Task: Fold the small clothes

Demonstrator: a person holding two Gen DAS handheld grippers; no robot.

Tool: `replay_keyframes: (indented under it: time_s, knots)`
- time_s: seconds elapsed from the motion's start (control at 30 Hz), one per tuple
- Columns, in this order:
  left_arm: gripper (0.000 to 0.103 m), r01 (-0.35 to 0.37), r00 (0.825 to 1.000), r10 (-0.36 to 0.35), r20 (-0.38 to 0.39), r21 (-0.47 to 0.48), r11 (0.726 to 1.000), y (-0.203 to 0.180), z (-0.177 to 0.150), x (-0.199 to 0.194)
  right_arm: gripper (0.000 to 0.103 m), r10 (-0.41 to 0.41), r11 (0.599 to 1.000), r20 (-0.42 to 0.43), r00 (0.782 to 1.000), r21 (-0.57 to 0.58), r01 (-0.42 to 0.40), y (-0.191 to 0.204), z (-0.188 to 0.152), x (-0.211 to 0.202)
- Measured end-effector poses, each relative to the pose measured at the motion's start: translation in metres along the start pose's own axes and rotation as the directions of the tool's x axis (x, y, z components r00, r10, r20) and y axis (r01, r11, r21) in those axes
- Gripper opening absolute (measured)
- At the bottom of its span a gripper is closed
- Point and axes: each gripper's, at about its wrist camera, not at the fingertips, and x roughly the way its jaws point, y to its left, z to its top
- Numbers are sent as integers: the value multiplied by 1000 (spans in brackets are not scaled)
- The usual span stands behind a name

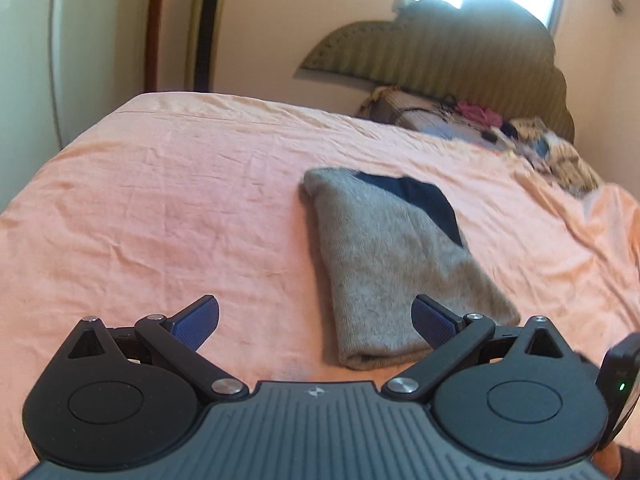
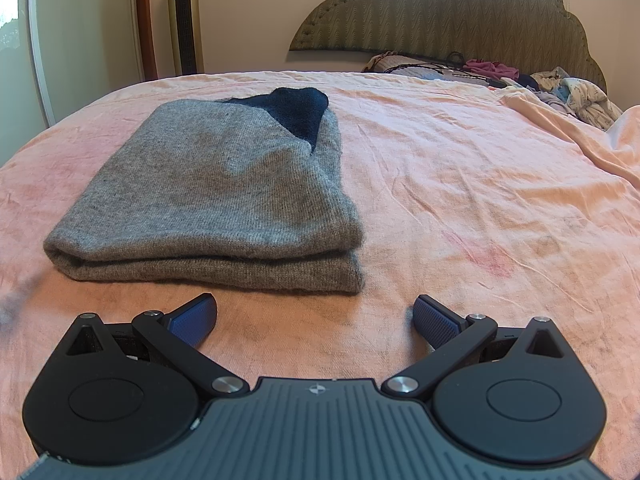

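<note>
A grey knit garment (image 1: 384, 264) lies folded on the pink bedsheet (image 1: 160, 208), with a dark navy part (image 1: 424, 196) showing at its far end. My left gripper (image 1: 316, 318) is open and empty, hovering just before the garment's near end, its right fingertip over the fabric edge. In the right wrist view the same folded garment (image 2: 216, 200) lies ahead and to the left, with the navy part (image 2: 296, 108) at the back. My right gripper (image 2: 316, 316) is open and empty, just short of the garment's near fold.
A pile of mixed clothes (image 2: 560, 88) lies at the head of the bed by the padded headboard (image 2: 460, 12). A tower fan (image 2: 186, 20) and a wardrobe door (image 2: 80, 32) stand beyond the bed's far left side. The sheet (image 2: 480, 184) spreads wrinkled to the right.
</note>
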Motion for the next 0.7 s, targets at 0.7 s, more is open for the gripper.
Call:
replay_keyframes:
  time_s: [0.7]
  knots:
    - [103,-234,971,238,-23,96,967,-34,-82,65,103,0,1000,0,1000,0,0,0,0,0]
